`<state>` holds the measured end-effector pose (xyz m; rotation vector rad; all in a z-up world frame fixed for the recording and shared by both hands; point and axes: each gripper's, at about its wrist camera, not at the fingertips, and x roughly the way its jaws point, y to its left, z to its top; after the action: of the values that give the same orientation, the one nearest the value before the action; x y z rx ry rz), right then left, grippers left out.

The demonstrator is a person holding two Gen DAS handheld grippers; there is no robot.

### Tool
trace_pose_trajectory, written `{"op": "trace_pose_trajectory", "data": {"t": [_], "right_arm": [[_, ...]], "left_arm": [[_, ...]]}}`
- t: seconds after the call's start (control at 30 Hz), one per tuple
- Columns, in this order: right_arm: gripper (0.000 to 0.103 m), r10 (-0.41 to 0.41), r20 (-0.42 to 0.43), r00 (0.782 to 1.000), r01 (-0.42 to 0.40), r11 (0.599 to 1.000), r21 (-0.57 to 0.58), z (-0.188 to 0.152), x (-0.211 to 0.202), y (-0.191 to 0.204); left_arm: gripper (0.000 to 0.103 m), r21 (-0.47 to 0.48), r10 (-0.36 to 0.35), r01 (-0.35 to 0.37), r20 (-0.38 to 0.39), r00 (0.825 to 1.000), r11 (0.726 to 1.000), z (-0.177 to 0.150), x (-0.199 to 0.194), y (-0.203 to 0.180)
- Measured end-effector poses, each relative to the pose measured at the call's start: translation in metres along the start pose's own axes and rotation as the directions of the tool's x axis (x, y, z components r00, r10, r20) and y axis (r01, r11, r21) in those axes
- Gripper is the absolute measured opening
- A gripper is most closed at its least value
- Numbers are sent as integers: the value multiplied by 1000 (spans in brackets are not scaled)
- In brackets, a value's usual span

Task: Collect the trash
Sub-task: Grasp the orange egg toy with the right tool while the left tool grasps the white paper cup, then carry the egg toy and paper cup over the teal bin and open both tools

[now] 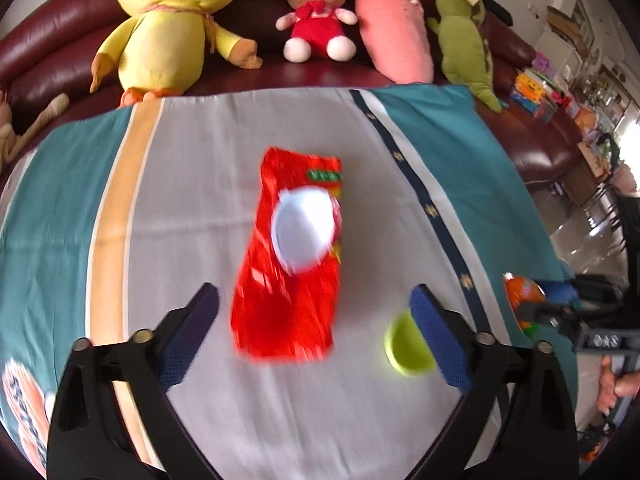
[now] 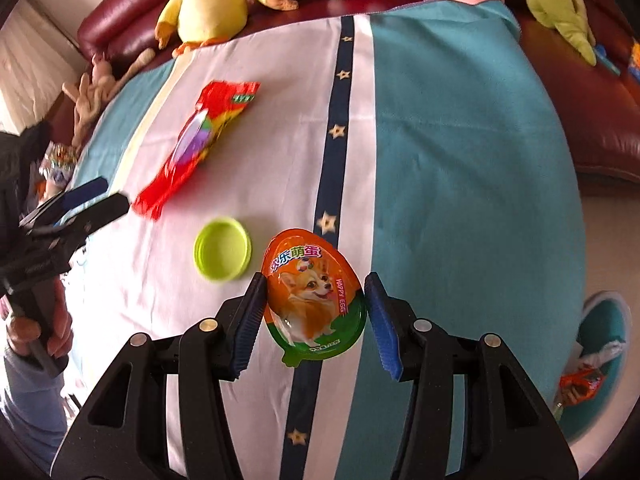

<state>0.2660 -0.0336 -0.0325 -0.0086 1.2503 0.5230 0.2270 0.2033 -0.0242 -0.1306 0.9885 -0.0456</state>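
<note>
My right gripper (image 2: 314,280) is shut on an orange egg-shaped toy pack (image 2: 314,300) with a corgi picture, held above the striped cloth (image 2: 440,160). The left wrist view shows that pack (image 1: 524,292) at the far right. My left gripper (image 1: 314,292) is open over the lower half of a red snack bag (image 1: 288,280) lying flat, with nothing between its fingers. A white round lid (image 1: 304,228) rests on the bag. A lime-green cap (image 1: 406,344) lies beside the right finger. In the right wrist view the cap (image 2: 222,254) lies left of the pack, below the bag (image 2: 192,148).
A teal bin (image 2: 612,304) holding wrappers stands on the floor at the lower right. Plush toys, a yellow duck (image 1: 168,28), a bear (image 1: 316,16), a pink carrot (image 1: 396,28) and a green one (image 1: 464,36), line the dark red sofa (image 1: 52,52) behind the table.
</note>
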Motion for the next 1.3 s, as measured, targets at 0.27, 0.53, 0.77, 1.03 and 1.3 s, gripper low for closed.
{"op": "trace_pose_trajectory", "data": {"t": [0.27,0.53,0.77,1.03,1.3], "right_arm": [[48,42,-9,999,-42,998,44,15,17,-16],[48,77,-21,997,-76,995,58,14,27,-25],[48,103,1,995,-102,990,96,4,16,-39],[48,89,34,995,-93,984,149,-25,-8,-66],[48,70,82,994,-86,972,219,-60,-41,-105]], "left_arm": [[64,0,-15,15,-67,998,1000,28,53,7],[47,-13,-47,46,-62,997,999,24,71,-1],[47,4,-113,113,-55,992,994,7,51,-31],[47,77,-186,193,-91,978,978,-28,29,-91],[47,146,-201,213,-97,975,966,-43,13,-148]]}}
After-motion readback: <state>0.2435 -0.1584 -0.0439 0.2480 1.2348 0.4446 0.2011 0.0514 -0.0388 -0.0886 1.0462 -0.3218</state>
